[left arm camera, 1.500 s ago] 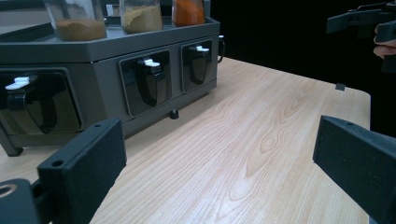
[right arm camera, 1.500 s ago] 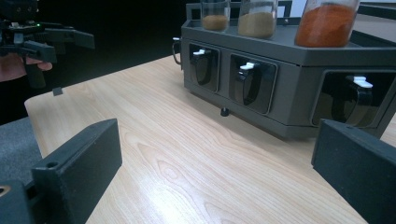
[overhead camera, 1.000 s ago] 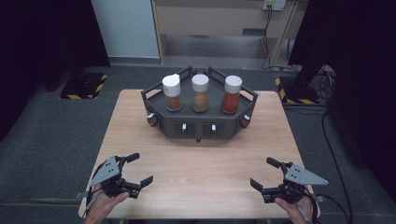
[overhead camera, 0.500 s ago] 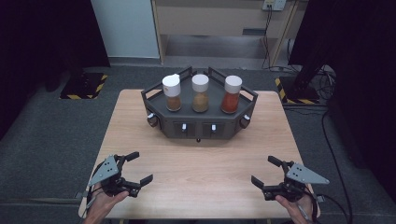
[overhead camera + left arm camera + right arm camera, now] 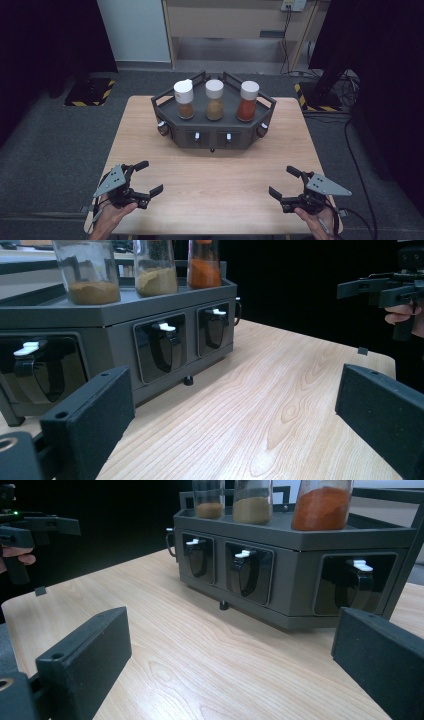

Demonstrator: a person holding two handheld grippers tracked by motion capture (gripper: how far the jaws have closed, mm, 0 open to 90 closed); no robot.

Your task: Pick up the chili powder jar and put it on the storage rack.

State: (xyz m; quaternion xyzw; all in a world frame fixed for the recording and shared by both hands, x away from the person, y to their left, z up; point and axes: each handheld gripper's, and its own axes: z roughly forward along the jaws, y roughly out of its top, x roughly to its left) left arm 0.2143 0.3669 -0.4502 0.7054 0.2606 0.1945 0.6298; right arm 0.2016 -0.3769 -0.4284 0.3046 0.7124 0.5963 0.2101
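The jaws of the left gripper point(image 5: 145, 176) are spread wide with nothing between them, and the same holds for the right gripper point(image 5: 285, 184); in each gripper view bare wood shows in the gap. Both grippers are held low over the near edge of the wooden table point(image 5: 220, 175), one at each near corner, well apart from each other and from the rack. This is judged to be a ready stance: the jaws are turned inward and forward so that either can be brought to the work without crossing the other.

The dark grey spice rack point(image 5: 215, 135) is set at the far middle of the table, its angled front faced toward the person, so that the small white-tipped levers point(image 5: 243, 554) in its recessed windows can be reached from the near side. Three white-capped jars are stood upright in a row on its top tray: a brown spice jar point(image 5: 184, 99) at the left, a tan spice jar point(image 5: 215, 100) in the middle, and a red spice jar point(image 5: 248, 101) at the right. The raised rail around the tray appears meant to keep them from sliding off.
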